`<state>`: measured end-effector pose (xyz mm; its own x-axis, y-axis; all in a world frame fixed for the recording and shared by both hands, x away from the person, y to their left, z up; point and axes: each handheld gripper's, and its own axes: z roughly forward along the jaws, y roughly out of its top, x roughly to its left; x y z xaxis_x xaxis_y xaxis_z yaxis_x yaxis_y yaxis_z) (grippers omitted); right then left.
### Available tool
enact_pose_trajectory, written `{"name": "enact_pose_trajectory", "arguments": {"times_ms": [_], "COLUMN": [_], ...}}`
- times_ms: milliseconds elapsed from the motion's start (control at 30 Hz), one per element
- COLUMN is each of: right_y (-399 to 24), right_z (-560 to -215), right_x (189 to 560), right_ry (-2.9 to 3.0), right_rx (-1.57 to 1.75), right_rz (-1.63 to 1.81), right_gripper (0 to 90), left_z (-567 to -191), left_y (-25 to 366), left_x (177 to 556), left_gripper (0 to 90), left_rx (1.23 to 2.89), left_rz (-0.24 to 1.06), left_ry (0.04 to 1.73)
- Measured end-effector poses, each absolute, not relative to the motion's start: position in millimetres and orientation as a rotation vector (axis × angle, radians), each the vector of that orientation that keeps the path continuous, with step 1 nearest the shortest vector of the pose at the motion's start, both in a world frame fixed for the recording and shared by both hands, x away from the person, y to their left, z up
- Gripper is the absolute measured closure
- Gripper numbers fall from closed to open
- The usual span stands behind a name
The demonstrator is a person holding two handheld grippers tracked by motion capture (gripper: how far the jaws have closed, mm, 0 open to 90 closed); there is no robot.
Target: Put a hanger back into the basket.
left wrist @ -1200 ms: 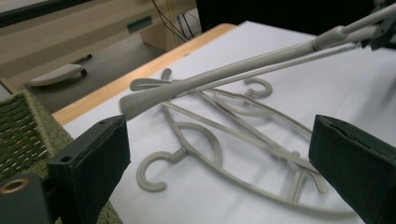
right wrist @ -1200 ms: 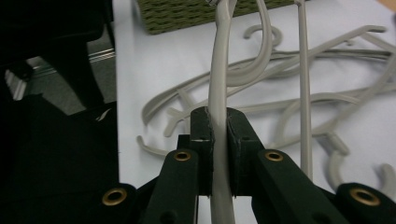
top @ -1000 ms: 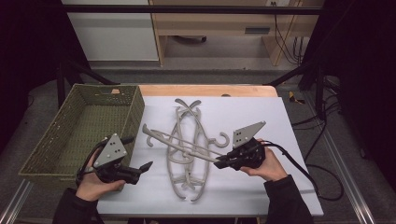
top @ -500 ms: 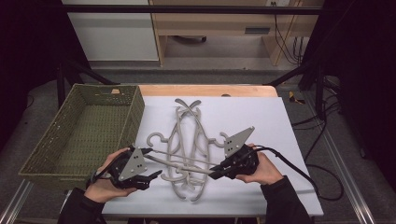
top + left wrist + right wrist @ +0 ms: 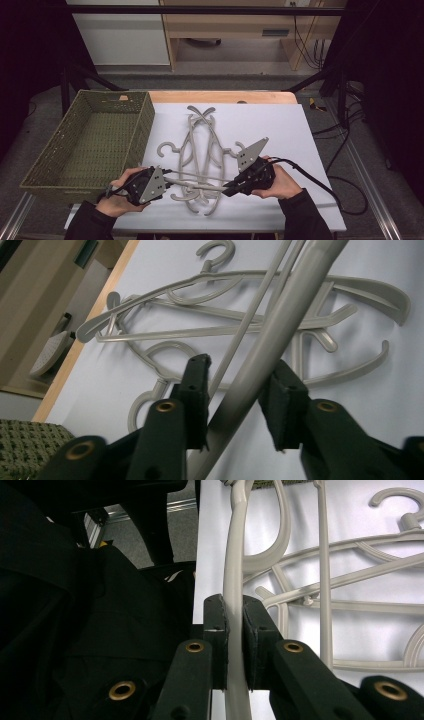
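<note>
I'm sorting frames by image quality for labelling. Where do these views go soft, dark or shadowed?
High view: even light on the white table, dark surroundings, hangers soft. Left gripper view: the hanger bar between the jaws is blurred, farther hangers sharper, with faint shadows. Right gripper view: the left half is nearly black, the clamped hanger arm pale and clear.

Two forearms in dark sleeves enter from the near edge of the table, each hand wrapped around a black two-jaw gripper. The left gripper (image 5: 167,181) sits low at the front left, its grey three-cornered plate tipped toward the camera, pointing inward to the right; its jaws have just been closing and stand a little apart — not yet pinched together. The right gripper (image 5: 227,190) points inward to the left, jaws clamped tight. Both hands lie close to the tabletop, tips facing each other.
</note>
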<state>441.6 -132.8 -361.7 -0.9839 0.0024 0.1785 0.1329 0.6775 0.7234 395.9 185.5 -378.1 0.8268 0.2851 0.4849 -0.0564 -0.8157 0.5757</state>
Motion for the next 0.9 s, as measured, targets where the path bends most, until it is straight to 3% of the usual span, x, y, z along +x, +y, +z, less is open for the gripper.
{"name": "enact_pose_trajectory", "arguments": {"times_ms": [467, 733, 900], "right_y": [-144, -154, -158], "right_z": [-357, -358, -357], "right_x": [444, 451, 455], "right_ry": [-2.704, -2.740, -2.765], "right_rx": [-0.151, -0.266, -0.383], "right_rz": [-1.274, -1.328, -1.382], "right_gripper": [80.1, 78.3, 70.8], "left_z": [-375, -373, -372], "left_y": [183, 176, 173], "left_x": [390, 386, 385], "left_gripper": [74.0, 80.8, 81.5], "left_rx": [2.364, 2.385, 2.369], "left_rz": [0.802, 0.715, 0.666], "left_ry": [0.147, 0.161, 0.220]}}
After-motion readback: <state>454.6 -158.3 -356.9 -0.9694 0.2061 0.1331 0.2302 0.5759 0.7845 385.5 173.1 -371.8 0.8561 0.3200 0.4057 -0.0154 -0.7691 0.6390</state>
